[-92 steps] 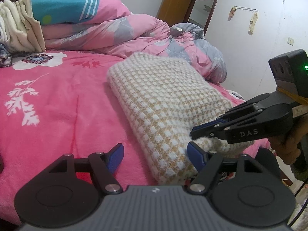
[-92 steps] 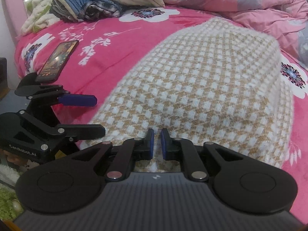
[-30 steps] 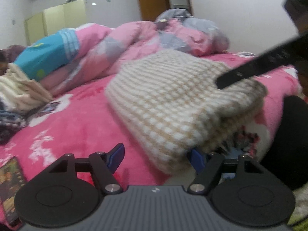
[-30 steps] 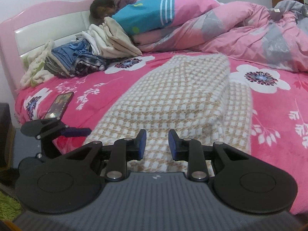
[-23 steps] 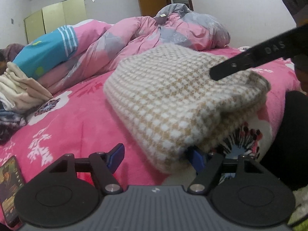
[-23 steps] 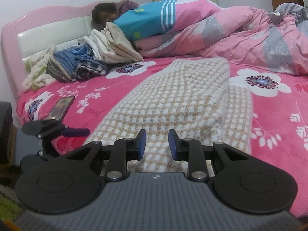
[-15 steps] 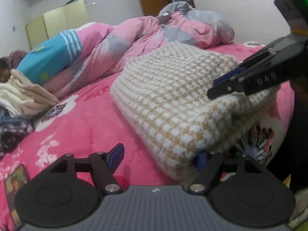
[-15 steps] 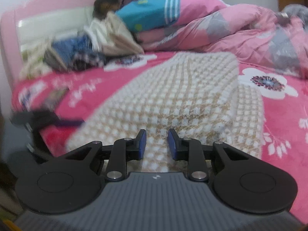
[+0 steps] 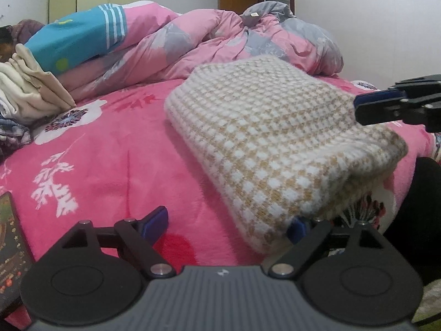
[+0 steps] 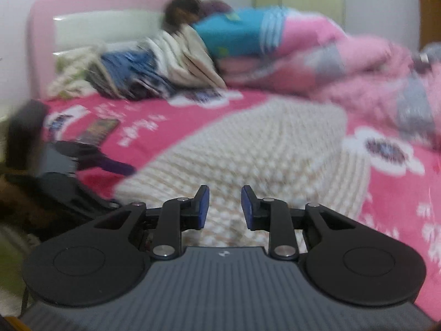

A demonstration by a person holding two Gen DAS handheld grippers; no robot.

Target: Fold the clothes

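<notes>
- Blue-padded and spread wide, my left gripper (image 9: 228, 224) grips nothing. Its right pad is tucked under the near corner of the sweater (image 9: 275, 138), and its left pad rests just beside it over the bare bedspread (image 9: 104, 165).
- Blue pads on my right gripper (image 10: 224, 211) stand a narrow gap apart with nothing between them. They sit at the sweater's near edge, low over the knit; whether they touch it I cannot tell through the blur.
- The knitted check sweater lies folded into a thick slab on the bedspread. Its long axis runs away from my left jaws, up and slightly right towards the pink quilt (image 9: 220, 41).
- The sweater's near short end is the one at my left jaws. My right gripper comes in at the same end, across its far-side corner, so the two tools bracket that short end.
- I judge my left gripper the nearer, since a pad is already under the corner. The coming move turns on that: lifting this end and carrying it along the long axis would halve the slab.
- Beyond the sweater's left side, well apart, a phone (image 9: 11, 237) lies on the bedspread. A stack of folded clothes (image 9: 30, 96) lies farther up near the head of the bed.
</notes>
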